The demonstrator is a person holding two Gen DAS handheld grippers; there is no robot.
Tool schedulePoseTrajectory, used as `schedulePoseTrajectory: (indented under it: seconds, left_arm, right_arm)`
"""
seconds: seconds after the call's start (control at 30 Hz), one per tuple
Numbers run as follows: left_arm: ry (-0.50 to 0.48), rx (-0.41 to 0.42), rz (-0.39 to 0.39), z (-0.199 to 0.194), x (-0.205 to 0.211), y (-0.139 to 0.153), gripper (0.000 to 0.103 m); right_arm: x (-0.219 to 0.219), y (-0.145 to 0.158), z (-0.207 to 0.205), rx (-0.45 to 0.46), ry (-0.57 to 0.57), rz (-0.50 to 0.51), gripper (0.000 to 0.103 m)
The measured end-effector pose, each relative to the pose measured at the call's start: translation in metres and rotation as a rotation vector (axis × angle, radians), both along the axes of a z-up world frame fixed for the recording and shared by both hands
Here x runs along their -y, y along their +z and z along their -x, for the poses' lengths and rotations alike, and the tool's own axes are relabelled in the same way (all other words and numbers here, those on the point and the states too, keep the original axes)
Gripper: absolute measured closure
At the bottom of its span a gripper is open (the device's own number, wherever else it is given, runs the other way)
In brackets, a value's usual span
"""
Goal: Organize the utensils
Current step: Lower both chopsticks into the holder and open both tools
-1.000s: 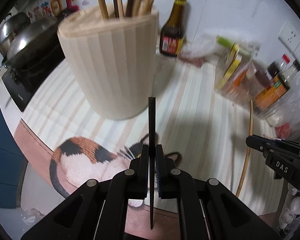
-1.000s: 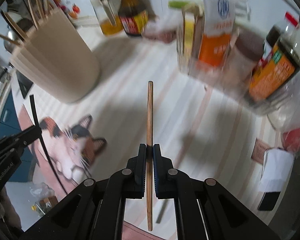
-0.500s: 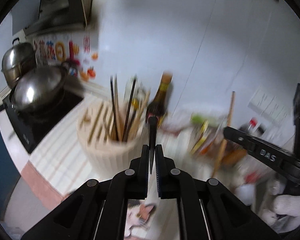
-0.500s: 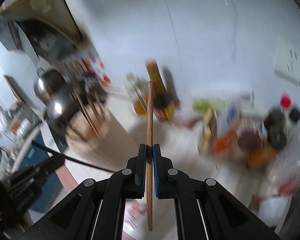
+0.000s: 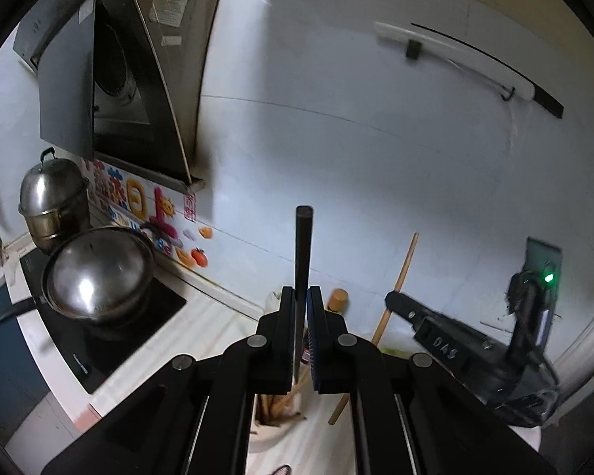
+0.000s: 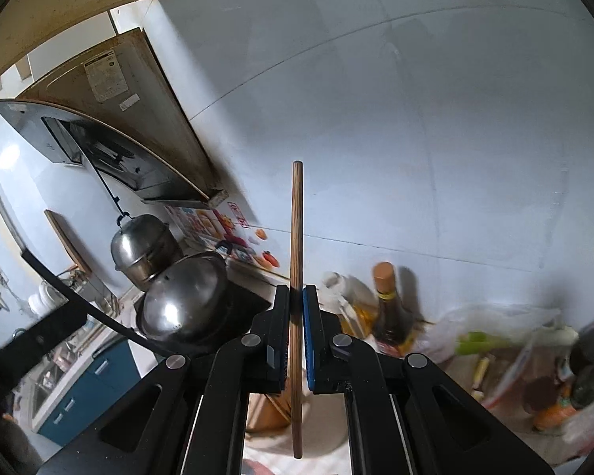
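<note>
My left gripper point(image 5: 301, 297) is shut on a black chopstick point(image 5: 302, 249) that stands upright, its lower end over the cream utensil holder point(image 5: 275, 415), which holds several wooden chopsticks. My right gripper point(image 6: 296, 297) is shut on a brown wooden chopstick point(image 6: 296, 237), held upright above the holder point(image 6: 269, 415). In the left wrist view the right gripper point(image 5: 439, 340) shows at the right with its wooden chopstick point(image 5: 400, 277) slanting down beside the holder. In the right wrist view the left gripper body point(image 6: 39, 336) and the black chopstick point(image 6: 79, 297) show at the left.
A steel wok lid point(image 5: 95, 273) sits on a black cooktop point(image 5: 111, 336), with a steel pot point(image 5: 53, 198) behind and a range hood point(image 5: 118, 79) above. A sauce bottle point(image 6: 388, 308), oil jug point(image 6: 344, 297) and bagged condiments point(image 6: 534, 356) stand along the wall.
Both grippers have tilted up from looking down at the counter to facing the wall, lifting their chopsticks upright and ending above the utensil holder.
</note>
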State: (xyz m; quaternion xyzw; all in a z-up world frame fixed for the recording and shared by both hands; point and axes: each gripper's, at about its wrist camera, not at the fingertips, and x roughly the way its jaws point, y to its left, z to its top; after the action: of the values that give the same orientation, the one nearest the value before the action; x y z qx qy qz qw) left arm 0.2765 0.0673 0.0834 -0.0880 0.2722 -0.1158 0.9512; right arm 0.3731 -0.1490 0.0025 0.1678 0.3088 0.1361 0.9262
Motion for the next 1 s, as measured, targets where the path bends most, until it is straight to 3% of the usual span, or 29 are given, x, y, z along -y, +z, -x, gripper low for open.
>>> schedulePoseTrajectory:
  seconds: [0.53,0.77,1.0]
  left_arm:
    - [0.026,-0.147,-0.065,-0.024,-0.007,-0.052,0.100]
    - [0.017,-0.226,-0.038,-0.036,-0.010,-0.079,0.100]
    - [-0.001,-0.306,-0.002,-0.042,-0.013,-0.094,0.098]
  right_arm:
    - [-0.046,-0.055,-0.023,0.000,0.018,0.024,0.097]
    - [-0.060,-0.067,-0.022,0.000,0.044,0.061,0.097]
    - [-0.066,-0.074,-0.025,-0.066,0.109,0.093,0.096]
